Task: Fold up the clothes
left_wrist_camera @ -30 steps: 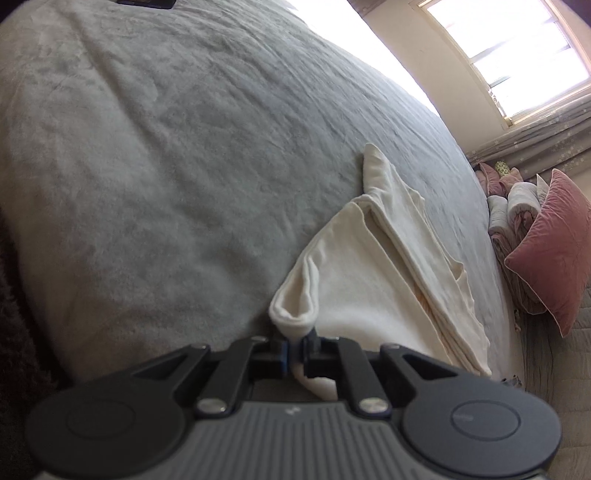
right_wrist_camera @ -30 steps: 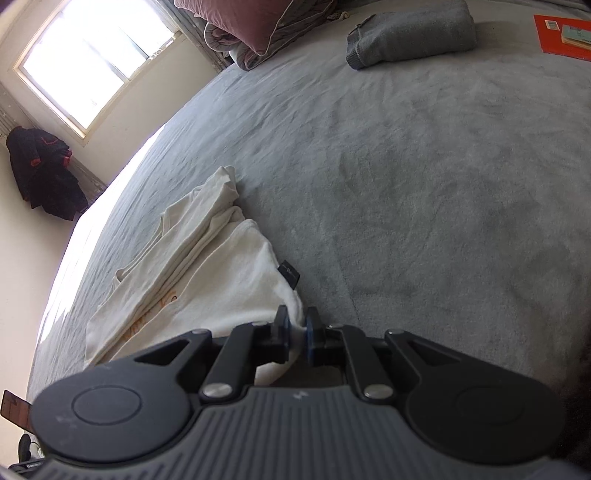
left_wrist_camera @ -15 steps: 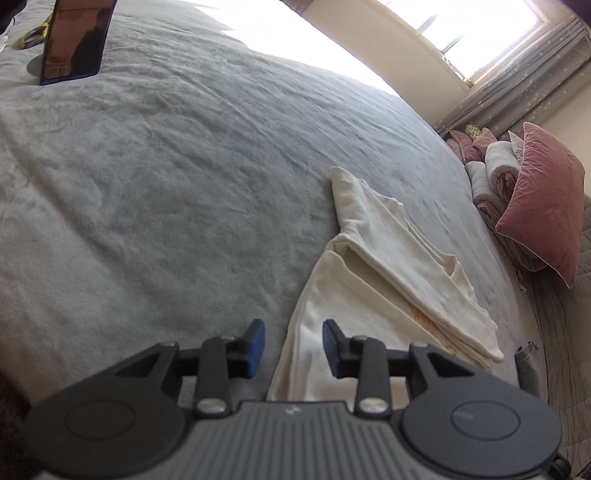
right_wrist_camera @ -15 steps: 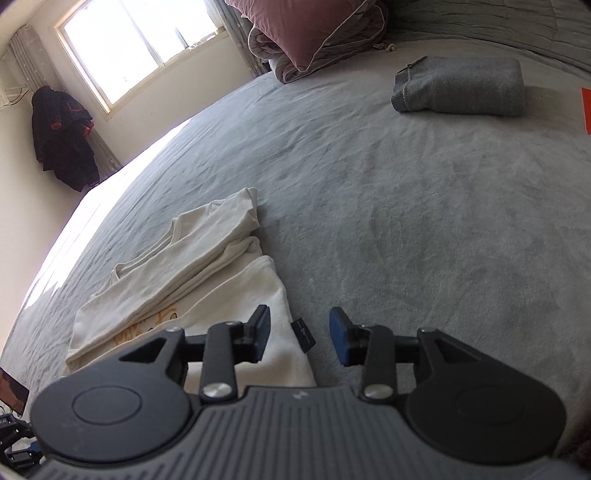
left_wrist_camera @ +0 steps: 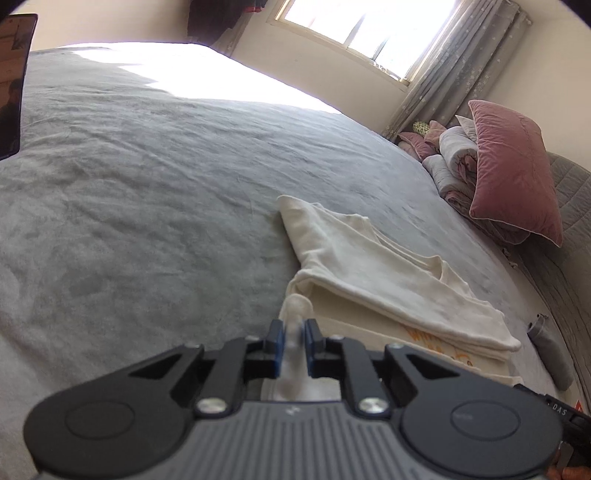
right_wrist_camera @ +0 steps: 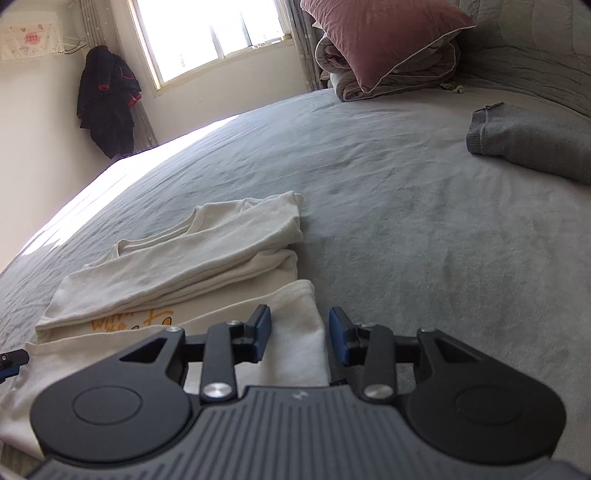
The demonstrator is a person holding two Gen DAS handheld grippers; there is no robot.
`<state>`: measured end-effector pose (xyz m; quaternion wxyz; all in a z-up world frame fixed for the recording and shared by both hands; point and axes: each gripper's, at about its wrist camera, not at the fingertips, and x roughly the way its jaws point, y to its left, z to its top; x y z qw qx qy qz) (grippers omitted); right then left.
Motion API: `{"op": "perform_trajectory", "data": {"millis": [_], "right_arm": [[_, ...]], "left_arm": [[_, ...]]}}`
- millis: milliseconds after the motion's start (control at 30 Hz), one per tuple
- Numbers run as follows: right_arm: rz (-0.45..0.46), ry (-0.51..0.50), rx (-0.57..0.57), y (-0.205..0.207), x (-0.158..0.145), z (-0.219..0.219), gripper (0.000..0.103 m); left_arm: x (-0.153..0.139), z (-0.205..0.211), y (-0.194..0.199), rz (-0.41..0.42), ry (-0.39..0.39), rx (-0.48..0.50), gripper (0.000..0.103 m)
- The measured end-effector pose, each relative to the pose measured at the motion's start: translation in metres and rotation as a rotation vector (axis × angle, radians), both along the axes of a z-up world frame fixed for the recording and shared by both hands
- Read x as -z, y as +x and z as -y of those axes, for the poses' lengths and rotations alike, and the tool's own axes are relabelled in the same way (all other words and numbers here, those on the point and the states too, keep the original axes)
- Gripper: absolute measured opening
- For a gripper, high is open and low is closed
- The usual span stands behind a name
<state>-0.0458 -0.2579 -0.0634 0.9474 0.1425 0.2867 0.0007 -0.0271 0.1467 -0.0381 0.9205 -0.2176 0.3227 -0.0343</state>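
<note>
Left gripper [left_wrist_camera: 293, 334] pinches the near edge of a cream shirt [left_wrist_camera: 376, 273], half-folded on a grey bed [left_wrist_camera: 129, 192]. Right gripper [right_wrist_camera: 299, 332] gapes over the shirt's near corner. Bare blanket lies all around.

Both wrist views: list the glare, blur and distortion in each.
Left wrist view: sunlight from the window blows out the far grey bedspread; the pinched cream T-shirt blurs between the fingers; fisheye bends the bed. Right wrist view: window overexposed, corners vignetted, shirt print sharp.
</note>
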Motion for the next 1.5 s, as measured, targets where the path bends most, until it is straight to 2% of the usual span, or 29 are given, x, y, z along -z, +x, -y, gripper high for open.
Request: {"op": "perform_trajectory", "data": {"millis": [33,67,167,333,467,633,700,800,833,867,967,1000,1033,1067,1200,1367,1433,1500], "right_arm": [[0.010,-0.010,-0.008,-0.001,0.001,-0.001,0.020],[0.025,-0.016,-0.013,-0.003,0.002,-0.003,0.012],[0.081,-0.045,-0.004,-0.009,-0.001,-0.006,0.006],[0.210,-0.093,0.026,-0.022,-0.010,-0.013,0.005],[0.249,-0.138,0.037,-0.021,-0.012,-0.017,0.005],[0.216,-0.134,0.041,-0.011,-0.006,-0.014,0.005],[0.174,-0.113,0.038,-0.005,-0.002,-0.011,0.005],[0.110,-0.082,0.034,0.004,0.004,-0.006,0.006],[0.089,-0.072,0.032,0.007,0.006,-0.005,0.007],[0.078,-0.068,0.031,0.008,0.007,-0.004,0.016],[0.090,-0.092,0.024,0.002,0.000,-0.007,0.023],[0.097,-0.107,0.014,0.000,-0.003,-0.010,0.027],[0.106,-0.119,0.000,-0.003,-0.005,-0.013,0.037],[0.118,-0.124,-0.017,-0.006,-0.008,-0.017,0.041],[0.141,-0.114,-0.133,-0.013,-0.017,-0.038,0.041],[0.107,-0.077,-0.329,-0.016,-0.011,-0.074,0.041],[0.093,-0.096,-0.345,-0.016,-0.009,-0.078,0.041],[0.079,-0.114,-0.360,-0.016,-0.006,-0.082,0.041]], "left_arm": [[0.002,-0.002,-0.003,0.026,-0.014,0.002,0.006],[0.004,-0.004,-0.006,0.053,-0.028,0.003,0.006],[0.007,-0.010,-0.014,0.102,-0.040,-0.001,0.006],[0.003,-0.015,-0.029,0.188,-0.054,-0.013,0.006],[0.006,-0.014,-0.028,0.206,-0.037,-0.012,0.006],[0.012,-0.005,-0.015,0.175,0.022,-0.009,0.006],[0.019,-0.002,-0.005,0.105,0.043,0.002,0.007],[0.020,-0.005,-0.003,0.095,0.028,-0.001,0.011],[0.019,-0.007,-0.003,0.095,0.022,-0.003,0.012],[0.018,-0.009,-0.004,0.096,0.011,-0.008,0.015],[0.009,-0.008,-0.012,0.134,0.061,-0.032,0.024],[0.004,-0.006,-0.016,0.164,0.084,-0.021,0.025],[0.000,-0.004,-0.021,0.194,0.108,-0.010,0.026],[-0.004,-0.002,-0.025,0.224,0.110,0.016,0.026],[0.000,0.018,-0.026,0.210,0.121,0.168,0.027],[0.006,0.043,-0.028,0.192,0.134,0.358,0.027],[0.008,0.053,-0.028,0.185,0.139,0.434,0.027],[0.013,0.056,-0.028,0.184,0.173,0.441,0.027]]}}
